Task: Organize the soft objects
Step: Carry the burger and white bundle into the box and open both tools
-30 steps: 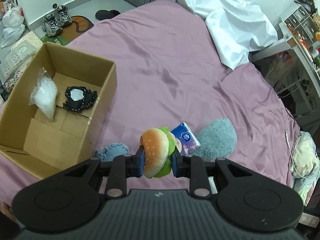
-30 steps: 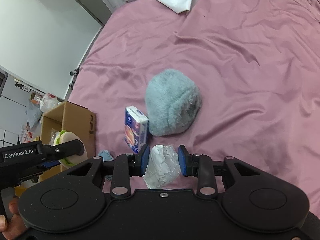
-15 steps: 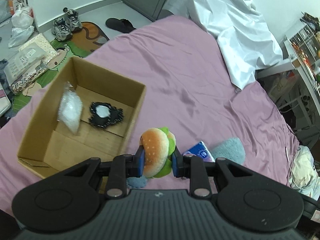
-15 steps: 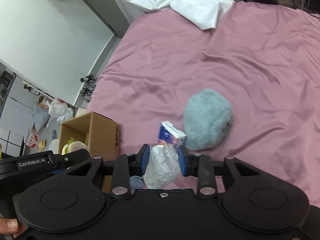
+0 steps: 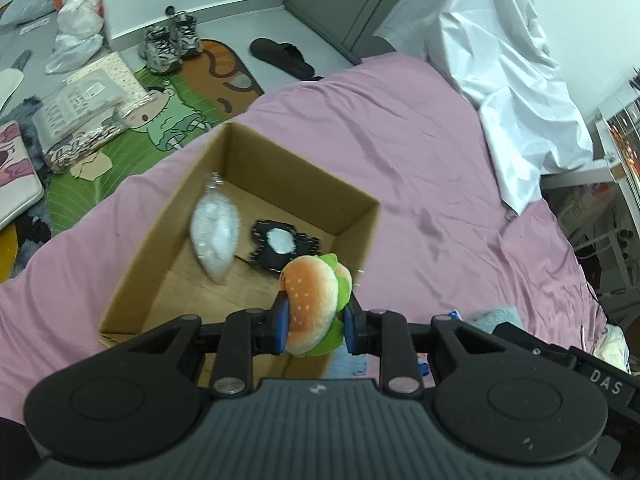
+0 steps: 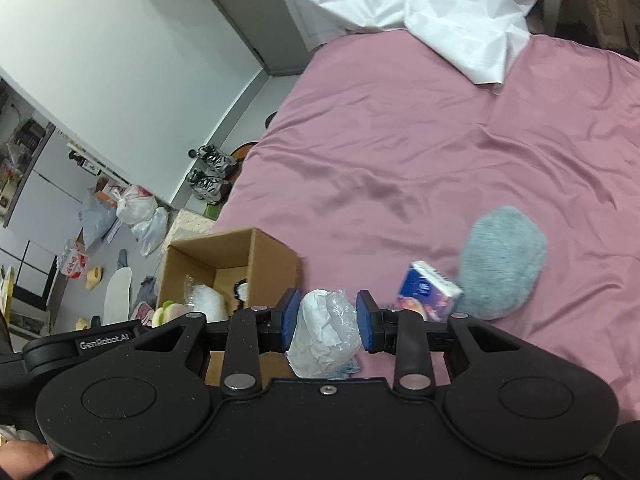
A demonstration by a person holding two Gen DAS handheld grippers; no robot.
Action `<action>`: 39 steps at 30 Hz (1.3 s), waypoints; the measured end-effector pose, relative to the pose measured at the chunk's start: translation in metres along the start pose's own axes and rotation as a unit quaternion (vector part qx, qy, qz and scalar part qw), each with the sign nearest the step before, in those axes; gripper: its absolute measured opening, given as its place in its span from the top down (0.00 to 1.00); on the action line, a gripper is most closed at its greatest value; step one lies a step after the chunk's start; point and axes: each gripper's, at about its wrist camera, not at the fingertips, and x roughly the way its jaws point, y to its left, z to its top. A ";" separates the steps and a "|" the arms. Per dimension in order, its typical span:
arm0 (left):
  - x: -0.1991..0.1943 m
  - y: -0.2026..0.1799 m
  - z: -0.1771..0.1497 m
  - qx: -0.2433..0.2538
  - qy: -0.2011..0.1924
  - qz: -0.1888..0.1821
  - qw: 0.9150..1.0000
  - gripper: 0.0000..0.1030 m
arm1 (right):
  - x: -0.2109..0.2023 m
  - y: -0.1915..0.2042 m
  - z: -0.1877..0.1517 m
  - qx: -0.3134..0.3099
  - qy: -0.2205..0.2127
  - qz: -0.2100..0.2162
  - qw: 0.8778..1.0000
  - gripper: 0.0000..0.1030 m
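Clamping a plush burger (image 5: 314, 306), the left gripper (image 5: 314, 320) hangs over the cardboard box (image 5: 362, 232); the right gripper (image 6: 327, 322) pinches a crumpled plastic bag (image 6: 326, 330).

Your left gripper (image 5: 314, 322) has its jaws clamped on a plush burger (image 5: 314, 306), held over the near corner of the open cardboard box (image 5: 362, 232). Inside lie a clear bag (image 5: 216, 236) and a black item (image 5: 280, 244). The box sits on the pink bed (image 5: 420, 152).

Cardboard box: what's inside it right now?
Inside the cardboard box: a clear bag of white filling leaning on the left wall and a flat black-and-white piece on the floor. The burger plush and left gripper cover the near corner.
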 end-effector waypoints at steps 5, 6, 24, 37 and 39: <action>0.000 0.020 0.006 -0.013 -0.001 0.004 1.000 0.75 | 0.005 0.021 -0.001 -0.012 0.001 0.004 1.000 0.70; 0.000 0.024 0.007 -0.016 -0.001 0.004 1.000 0.75 | 0.008 0.025 -0.001 -0.015 0.003 0.004 1.000 0.70; 0.013 0.065 0.019 -0.024 0.022 0.030 0.999 0.71 | 0.040 0.076 0.000 -0.027 0.023 0.024 0.999 0.70; -0.005 0.066 0.026 -0.006 0.013 0.058 0.998 0.34 | 0.047 0.103 -0.003 -0.048 0.035 0.045 0.997 0.68; -0.007 0.066 0.027 -0.009 0.011 0.063 0.998 0.28 | 0.045 0.104 -0.002 -0.049 0.034 0.047 0.997 0.61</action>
